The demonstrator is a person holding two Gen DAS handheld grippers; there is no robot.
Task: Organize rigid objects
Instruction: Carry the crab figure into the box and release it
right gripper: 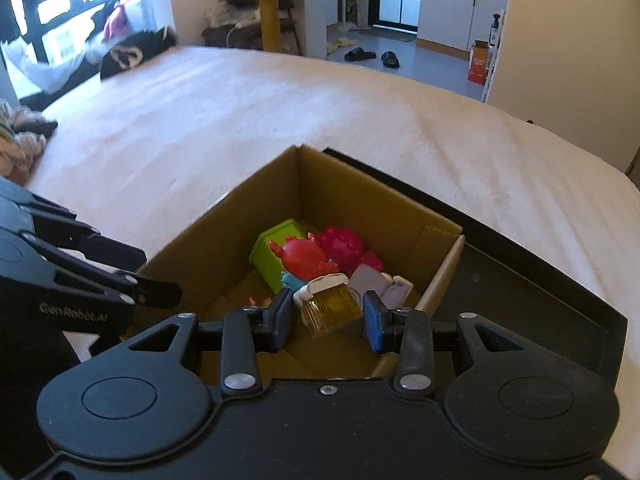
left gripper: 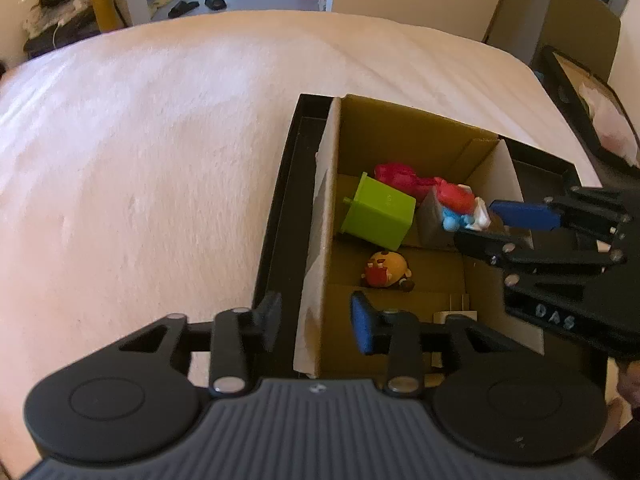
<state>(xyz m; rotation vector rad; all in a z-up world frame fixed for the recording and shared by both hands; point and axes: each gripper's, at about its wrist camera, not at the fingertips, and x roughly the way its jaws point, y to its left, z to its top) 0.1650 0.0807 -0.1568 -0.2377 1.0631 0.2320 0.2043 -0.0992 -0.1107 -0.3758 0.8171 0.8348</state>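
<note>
An open cardboard box (left gripper: 400, 128) (right gripper: 360, 184) sits in a black tray (left gripper: 280, 216) (right gripper: 520, 280) on a bed. Inside lie a green cube (left gripper: 378, 214) (right gripper: 274, 252), a pink toy (left gripper: 400, 178) (right gripper: 344, 246), a red-and-blue figure (left gripper: 456, 200) (right gripper: 306, 260), a grey block (left gripper: 430, 220) (right gripper: 372, 280), an orange figure (left gripper: 386, 268) and a yellow beer-mug toy (right gripper: 330, 308). My left gripper (left gripper: 316, 322) is open, straddling the box's left wall. My right gripper (right gripper: 326, 316) (left gripper: 496, 224) is open over the box, the mug toy between its fingers, apart from both.
The pale bedspread (left gripper: 160, 160) (right gripper: 240, 120) spreads left and behind the box. A second black tray (left gripper: 584, 120) with something pale in it lies at the right. Large cardboard (left gripper: 560, 12) leans at the far right. Slippers (right gripper: 372, 56) lie on the floor beyond.
</note>
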